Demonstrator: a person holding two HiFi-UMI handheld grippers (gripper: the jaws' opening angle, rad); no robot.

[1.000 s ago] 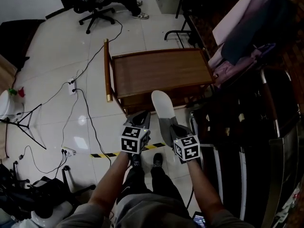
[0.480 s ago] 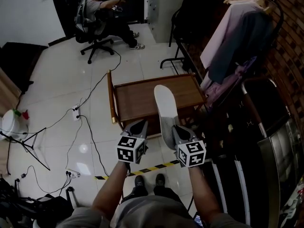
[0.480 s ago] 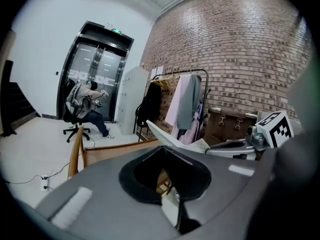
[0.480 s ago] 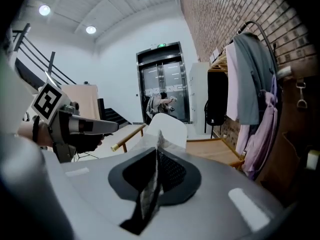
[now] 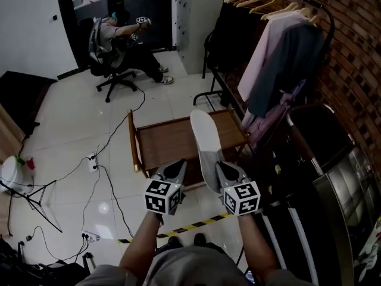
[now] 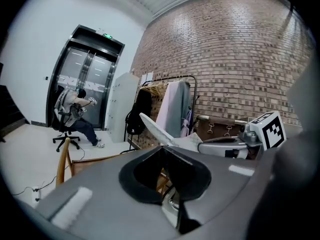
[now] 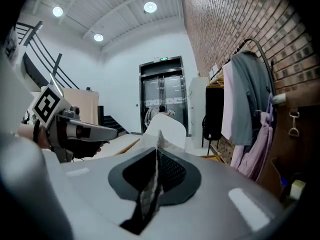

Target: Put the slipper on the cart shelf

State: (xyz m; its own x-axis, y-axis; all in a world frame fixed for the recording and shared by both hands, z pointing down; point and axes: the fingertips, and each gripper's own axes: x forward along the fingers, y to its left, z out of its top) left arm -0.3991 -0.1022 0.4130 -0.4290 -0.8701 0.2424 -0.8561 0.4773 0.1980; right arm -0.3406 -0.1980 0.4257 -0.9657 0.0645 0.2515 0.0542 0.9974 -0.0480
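Note:
A white slipper [image 5: 201, 134] sticks up and forward from my right gripper [image 5: 221, 170], which is shut on its heel end. In the head view the slipper's toe overlaps the right part of the wooden cart [image 5: 169, 140], which stands on the tiled floor ahead. The right gripper view shows the slipper [image 7: 168, 126] pinched between the closed jaws. My left gripper [image 5: 174, 170] hangs beside it on the left, shut with nothing in it. From the left gripper view I see the slipper [image 6: 155, 129] in side profile and the cart [image 6: 98, 159] beyond.
A clothes rack [image 5: 278, 46] with hanging garments stands to the right of the cart, with dark furniture [image 5: 324, 177] below it. A person on an office chair [image 5: 116, 40] sits far back. Cables [image 5: 101, 168], a tripod [image 5: 33, 198] and striped tape [image 5: 190, 225] are on the floor at left and near my feet.
The head view has tilted up, so the cart sits lower and farther off and more of the room shows. Both grippers stay side by side, the right one still holding the slipper.

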